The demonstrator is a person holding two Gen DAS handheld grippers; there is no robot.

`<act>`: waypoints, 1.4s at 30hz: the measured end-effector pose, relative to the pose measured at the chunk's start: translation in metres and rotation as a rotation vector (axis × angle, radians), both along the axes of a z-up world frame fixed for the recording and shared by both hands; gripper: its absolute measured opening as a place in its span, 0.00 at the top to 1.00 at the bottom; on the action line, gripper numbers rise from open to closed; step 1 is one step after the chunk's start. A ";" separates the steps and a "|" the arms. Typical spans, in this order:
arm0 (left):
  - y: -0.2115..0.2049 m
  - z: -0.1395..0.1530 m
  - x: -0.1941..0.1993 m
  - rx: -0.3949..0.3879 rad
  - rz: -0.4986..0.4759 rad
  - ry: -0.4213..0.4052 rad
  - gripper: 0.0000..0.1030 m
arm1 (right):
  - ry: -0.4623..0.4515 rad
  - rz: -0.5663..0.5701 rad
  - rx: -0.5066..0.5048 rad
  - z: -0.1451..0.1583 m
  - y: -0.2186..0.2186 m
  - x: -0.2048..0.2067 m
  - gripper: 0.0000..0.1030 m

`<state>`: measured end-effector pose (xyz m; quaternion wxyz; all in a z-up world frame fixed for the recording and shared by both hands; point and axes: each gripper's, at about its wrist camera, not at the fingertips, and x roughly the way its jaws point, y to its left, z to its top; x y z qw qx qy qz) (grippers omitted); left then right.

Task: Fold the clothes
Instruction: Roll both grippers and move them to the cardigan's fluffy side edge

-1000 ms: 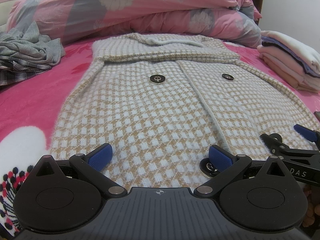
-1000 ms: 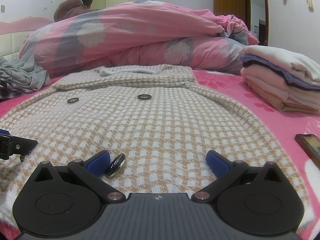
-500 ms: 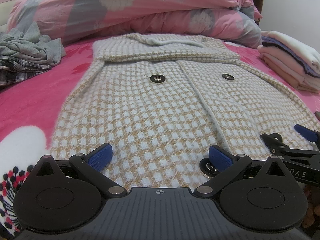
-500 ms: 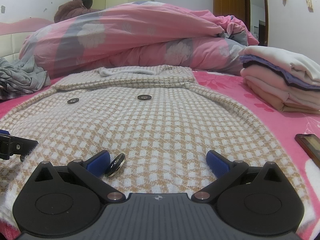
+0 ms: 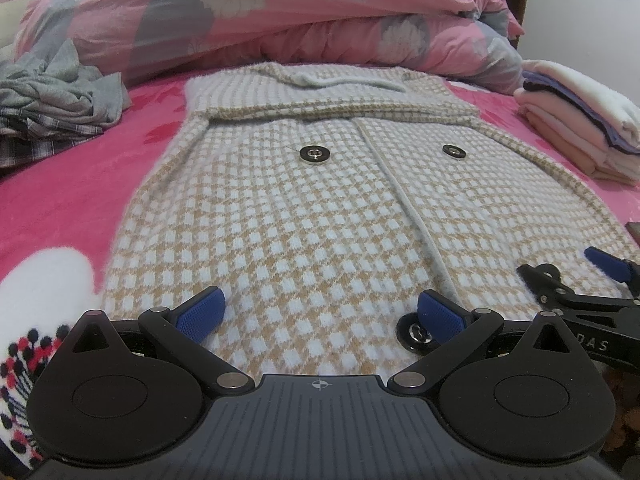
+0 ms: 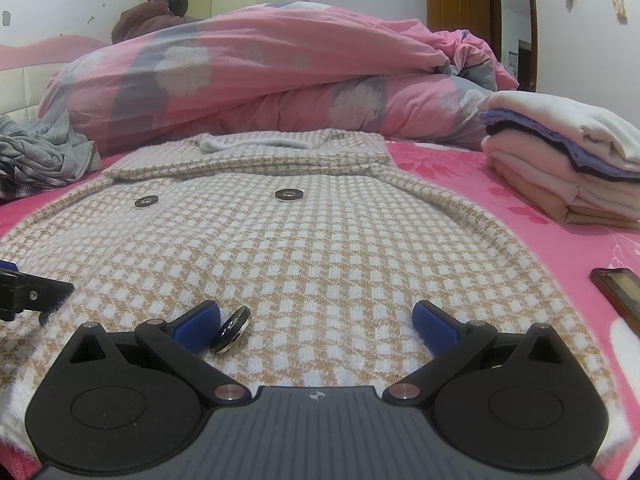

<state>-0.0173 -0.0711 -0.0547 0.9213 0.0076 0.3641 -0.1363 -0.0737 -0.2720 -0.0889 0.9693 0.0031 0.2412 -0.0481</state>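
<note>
- Checked cardigan (image 5: 304,216) lies flat on the pink bedspread (image 5: 76,196) in the left wrist view; the left gripper (image 5: 320,314) sits at its near hem, fingers spread wide, one touching a button (image 5: 414,334), which could snag.
- Right wrist view: the right gripper (image 6: 316,320) also gapes at the hem; a shallow pinch could slip off. A quilt (image 6: 256,80) and folded stack (image 6: 568,164) lie beyond.

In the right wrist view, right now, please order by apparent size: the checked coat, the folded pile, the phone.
1. checked coat
2. folded pile
3. phone, though the frame edge cuts it off.
</note>
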 end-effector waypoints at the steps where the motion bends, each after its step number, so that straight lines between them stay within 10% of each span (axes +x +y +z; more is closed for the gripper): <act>1: 0.002 0.001 -0.003 0.001 -0.009 0.005 0.00 | -0.001 0.004 0.000 0.000 0.000 -0.001 0.00; 18: 0.061 0.006 -0.061 0.176 0.024 0.078 0.00 | 0.051 0.078 -0.015 0.017 -0.004 -0.075 0.00; 31: 0.073 0.002 -0.066 0.113 0.097 0.140 0.00 | 0.196 0.369 0.830 0.004 -0.011 -0.062 0.02; 42: 0.073 -0.005 -0.067 0.147 0.106 0.152 0.00 | 0.294 0.367 1.221 -0.044 -0.015 -0.044 0.16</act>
